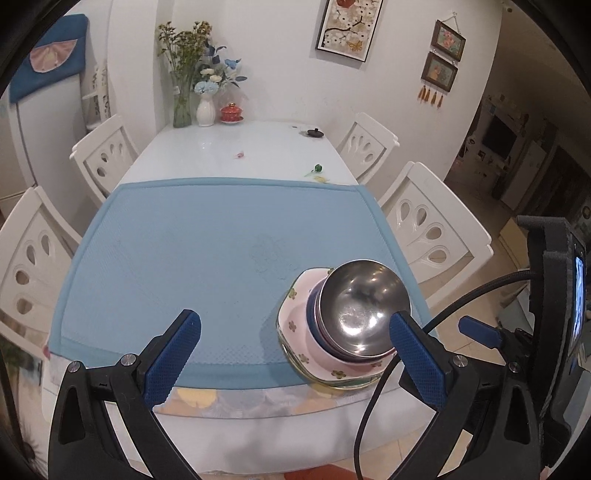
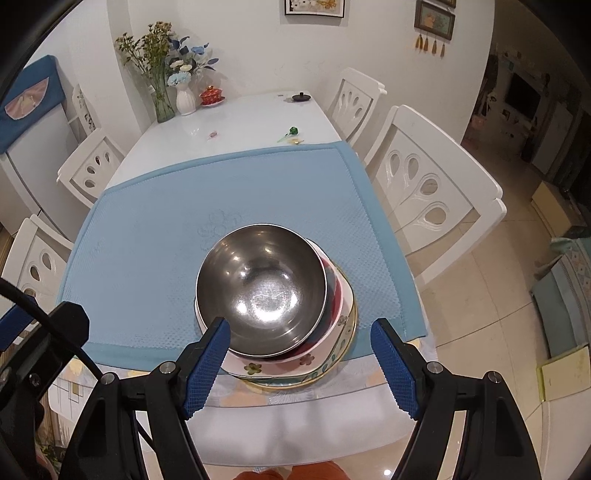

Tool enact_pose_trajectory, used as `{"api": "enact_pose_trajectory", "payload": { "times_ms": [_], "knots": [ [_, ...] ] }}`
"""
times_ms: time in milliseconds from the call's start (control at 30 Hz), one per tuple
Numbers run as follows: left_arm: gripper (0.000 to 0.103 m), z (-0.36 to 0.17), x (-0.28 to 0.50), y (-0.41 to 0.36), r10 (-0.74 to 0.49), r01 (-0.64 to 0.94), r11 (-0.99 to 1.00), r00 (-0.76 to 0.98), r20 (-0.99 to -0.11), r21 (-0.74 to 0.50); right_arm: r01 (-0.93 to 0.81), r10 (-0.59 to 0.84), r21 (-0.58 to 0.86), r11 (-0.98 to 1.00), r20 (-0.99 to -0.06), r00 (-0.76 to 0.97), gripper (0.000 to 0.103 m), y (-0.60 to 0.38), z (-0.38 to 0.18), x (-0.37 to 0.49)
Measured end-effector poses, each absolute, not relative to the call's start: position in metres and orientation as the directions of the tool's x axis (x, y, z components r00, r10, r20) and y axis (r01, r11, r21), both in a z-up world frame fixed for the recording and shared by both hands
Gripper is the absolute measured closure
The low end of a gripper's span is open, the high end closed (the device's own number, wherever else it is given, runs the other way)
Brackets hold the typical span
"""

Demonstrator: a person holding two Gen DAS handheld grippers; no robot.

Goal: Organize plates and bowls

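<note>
The stack (image 2: 273,317), steel bowl (image 2: 262,288) on top, sits at the near right corner of the mat (image 2: 147,240) on the tabletop (image 2: 240,122). It's dead ahead of the right claw (image 2: 301,365), while the left claw (image 1: 295,354) sits off to its left. Both are wide open and empty, so I'd say right is closer.

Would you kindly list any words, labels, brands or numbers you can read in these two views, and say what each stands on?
No legible text in either view.
Steel bowl and floral plates: flower patterns only, no lettering.
Framed pictures on the wall: artwork, no readable words.
Small screen at the left view's edge: too blurred to read.
</note>
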State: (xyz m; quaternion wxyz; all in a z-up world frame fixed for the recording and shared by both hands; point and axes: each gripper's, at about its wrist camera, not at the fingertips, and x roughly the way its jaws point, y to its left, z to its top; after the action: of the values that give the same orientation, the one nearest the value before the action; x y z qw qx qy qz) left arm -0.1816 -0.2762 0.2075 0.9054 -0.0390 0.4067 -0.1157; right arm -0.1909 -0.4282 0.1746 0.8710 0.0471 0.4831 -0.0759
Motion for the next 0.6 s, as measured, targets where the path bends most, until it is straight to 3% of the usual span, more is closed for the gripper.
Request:
{"api": "enact_pose_trajectory", "payload": {
  "times_ms": [600],
  "knots": [
    [0.001, 0.2040, -0.1761, -0.2828, -0.197, 0.159, 0.979, 0.631, -0.750, -0.124, 0.159, -0.079, 0.003, 0.987, -0.857, 0.509, 0.027, -0.4335, 0.1702, -0.1865]
  ]
}}
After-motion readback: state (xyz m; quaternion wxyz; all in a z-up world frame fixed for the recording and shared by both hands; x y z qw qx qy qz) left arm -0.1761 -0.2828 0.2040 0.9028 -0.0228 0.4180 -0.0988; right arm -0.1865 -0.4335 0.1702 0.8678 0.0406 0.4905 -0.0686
